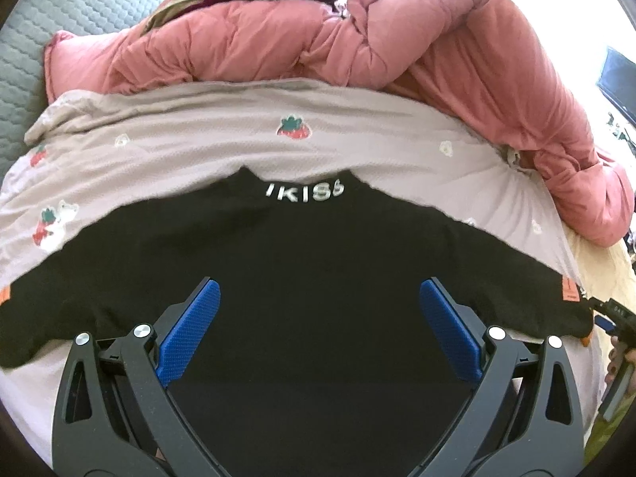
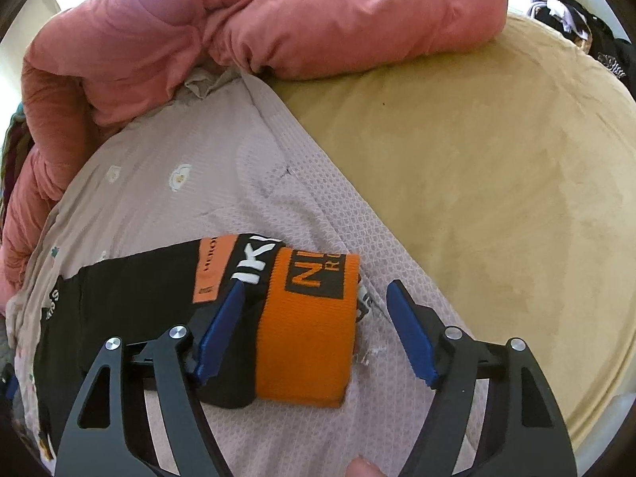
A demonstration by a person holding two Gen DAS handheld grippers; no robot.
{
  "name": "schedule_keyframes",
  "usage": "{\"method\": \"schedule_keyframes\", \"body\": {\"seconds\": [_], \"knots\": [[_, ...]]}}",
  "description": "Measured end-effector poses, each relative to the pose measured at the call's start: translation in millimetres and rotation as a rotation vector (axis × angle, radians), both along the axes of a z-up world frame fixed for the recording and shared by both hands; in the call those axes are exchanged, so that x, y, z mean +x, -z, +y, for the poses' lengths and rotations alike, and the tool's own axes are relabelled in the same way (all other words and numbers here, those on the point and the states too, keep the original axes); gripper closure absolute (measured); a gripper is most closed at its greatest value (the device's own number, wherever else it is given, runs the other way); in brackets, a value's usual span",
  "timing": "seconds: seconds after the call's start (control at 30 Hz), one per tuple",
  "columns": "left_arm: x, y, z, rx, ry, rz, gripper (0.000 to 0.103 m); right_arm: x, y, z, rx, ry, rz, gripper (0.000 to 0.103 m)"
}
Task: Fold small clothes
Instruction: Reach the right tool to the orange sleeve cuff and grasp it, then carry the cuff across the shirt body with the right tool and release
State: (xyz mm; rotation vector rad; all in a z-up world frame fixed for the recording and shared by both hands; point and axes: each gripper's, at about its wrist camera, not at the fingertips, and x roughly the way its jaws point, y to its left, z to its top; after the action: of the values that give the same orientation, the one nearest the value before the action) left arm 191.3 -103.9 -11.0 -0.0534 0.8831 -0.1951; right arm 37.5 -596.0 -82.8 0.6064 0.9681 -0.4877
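Garment status: the black top [image 1: 318, 262] lay spread flat, neck away from the left wrist camera, on the pale strawberry-print blanket [image 1: 190, 147] that covered the bed. White lettering showed at the collar [image 1: 306, 194]. Both sleeves extended outward to the sides, and no fold line was visible across the body. Judged from this, folding had barely begun: 0 folds were complete, and both sleeve folds plus the body folds remained.

The left gripper [image 1: 318, 310] hovered over the middle of the top with its blue pads spread wide and nothing between them. The right gripper [image 2: 318, 318] was likewise spread wide, holding nothing; its pads stood on either side of the orange cuff [image 2: 306, 330] at the end of 1 sleeve. Contact with the cuff could not be confirmed.

The pink quilt [image 1: 397, 47] was bunched beyond the blanket, well apart from the top. A tan cushion [image 2: 497, 183] lay beside the blanket.
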Motion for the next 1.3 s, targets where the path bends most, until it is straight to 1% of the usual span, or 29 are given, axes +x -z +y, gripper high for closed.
{"method": "schedule_keyframes", "body": {"seconds": [0.07, 0.2, 0.27, 0.3, 0.33, 0.4, 0.43, 0.53, 0.63, 0.67, 0.77, 0.9, 1.03, 1.3], "knots": [[0, 9, 1, 0.011, -0.003, 0.011, 0.008, 2, 3, -2, 0.022, -0.003, -0.006, 0.033], [1, 22, 2, 0.026, 0.001, 0.03, 0.008, 5, 8, -3, 0.047, -0.022, -0.014, 0.048], [2, 29, 3, 0.022, 0.001, 0.044, 0.008, 5, 7, -1, 0.038, -0.035, -0.019, 0.056], [2, 31, 4, 0.024, 0.0, 0.048, 0.008, 4, 5, 0, 0.032, -0.038, -0.027, 0.064], [2, 33, 5, 0.026, -0.001, 0.051, 0.008, 3, 3, 1, 0.03, -0.045, -0.041, 0.067], [1, 36, 6, 0.028, -0.002, 0.056, 0.008, 1, -2, 3, 0.03, -0.065, -0.073, 0.082], [1, 37, 6, 0.028, 0.0, 0.059, 0.008, 0, -4, 5, 0.033, -0.072, -0.088, 0.085], [-4, 37, 8, 0.021, 0.007, 0.061, 0.008, -1, -15, 14, -0.004, -0.1, -0.114, 0.087], [-8, 36, 11, 0.022, 0.011, 0.06, 0.008, -2, -29, 25, -0.017, -0.114, -0.156, 0.089], [-9, 36, 12, 0.023, 0.011, 0.06, 0.008, -3, -35, 28, -0.015, -0.125, -0.178, 0.096], [-11, 36, 15, 0.025, 0.005, 0.058, 0.008, 0, -57, 48, -0.028, -0.178, -0.243, 0.097], [-14, 36, 22, 0.024, -0.007, 0.057, 0.008, 9, -82, 71, -0.047, -0.26, -0.291, 0.097], [-18, 33, 30, 0.011, -0.012, 0.052, 0.008, 19, -101, 99, -0.039, -0.33, -0.334, 0.097], [-18, 35, 42, -0.009, -0.027, 0.055, 0.008, 56, -117, 178, 0.05, -0.501, -0.395, 0.097]]}}
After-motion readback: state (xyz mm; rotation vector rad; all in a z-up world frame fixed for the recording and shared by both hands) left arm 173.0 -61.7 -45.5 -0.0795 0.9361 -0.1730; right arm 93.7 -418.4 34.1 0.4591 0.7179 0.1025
